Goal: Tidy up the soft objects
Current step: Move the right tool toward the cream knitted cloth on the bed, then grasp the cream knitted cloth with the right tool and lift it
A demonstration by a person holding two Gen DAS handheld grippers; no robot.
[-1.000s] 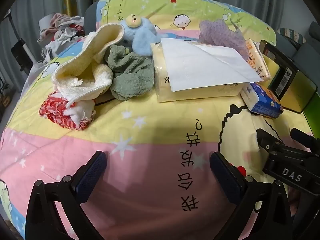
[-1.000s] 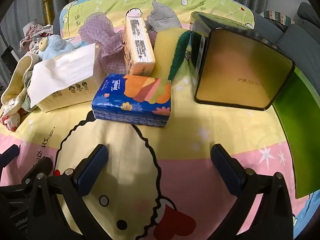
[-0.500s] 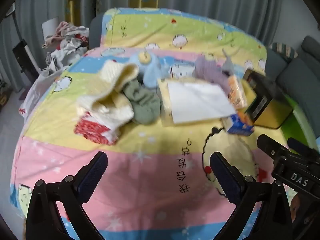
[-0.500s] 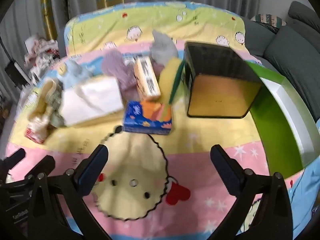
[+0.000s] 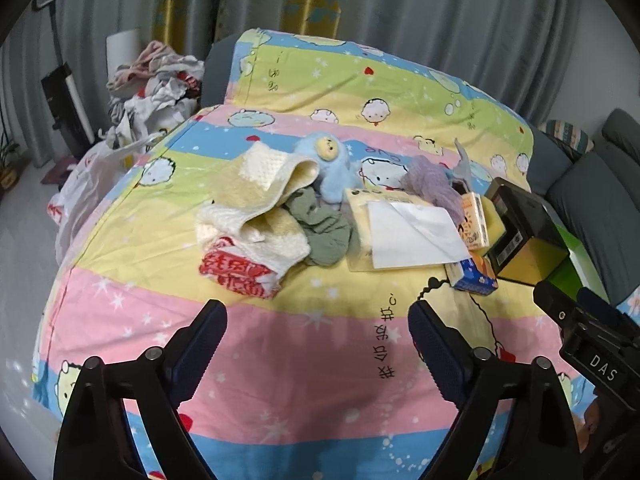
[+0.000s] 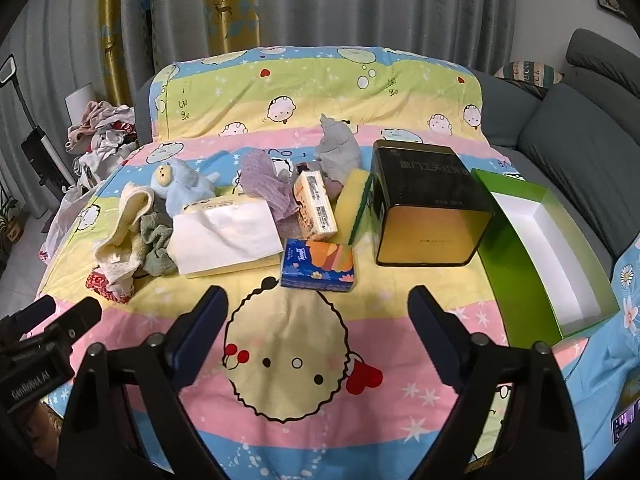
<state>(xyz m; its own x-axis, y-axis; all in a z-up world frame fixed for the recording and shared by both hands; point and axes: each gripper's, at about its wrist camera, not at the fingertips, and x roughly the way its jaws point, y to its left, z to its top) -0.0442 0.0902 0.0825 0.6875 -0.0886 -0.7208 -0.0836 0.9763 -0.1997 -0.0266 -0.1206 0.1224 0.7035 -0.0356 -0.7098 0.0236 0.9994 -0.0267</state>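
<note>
**Two claws hang over a cluttered quilt, both empty**

The left claw and the right claw hover above a cartoon-print quilt, each with jaws wide but closing and nothing between them. The soft things lie in a loose row across the quilt's middle, well clear of both claws. At the left end, a cream towel is draped over a red-and-white cloth, with a crumpled green cloth touching it. Just behind sits a pale blue plush toy. A pack of tissues with a white sheet pulled out lies beside the green cloth; a purple cloth and a grey cloth are bunched behind it. An orange tissue packet leans near a yellow sponge, and a blue tissue packet lies in front of them. To the right stand a dark tin box and, beside it, an open green box with a white inside. A heap of clothes sits beyond the quilt's far left corner.
</note>
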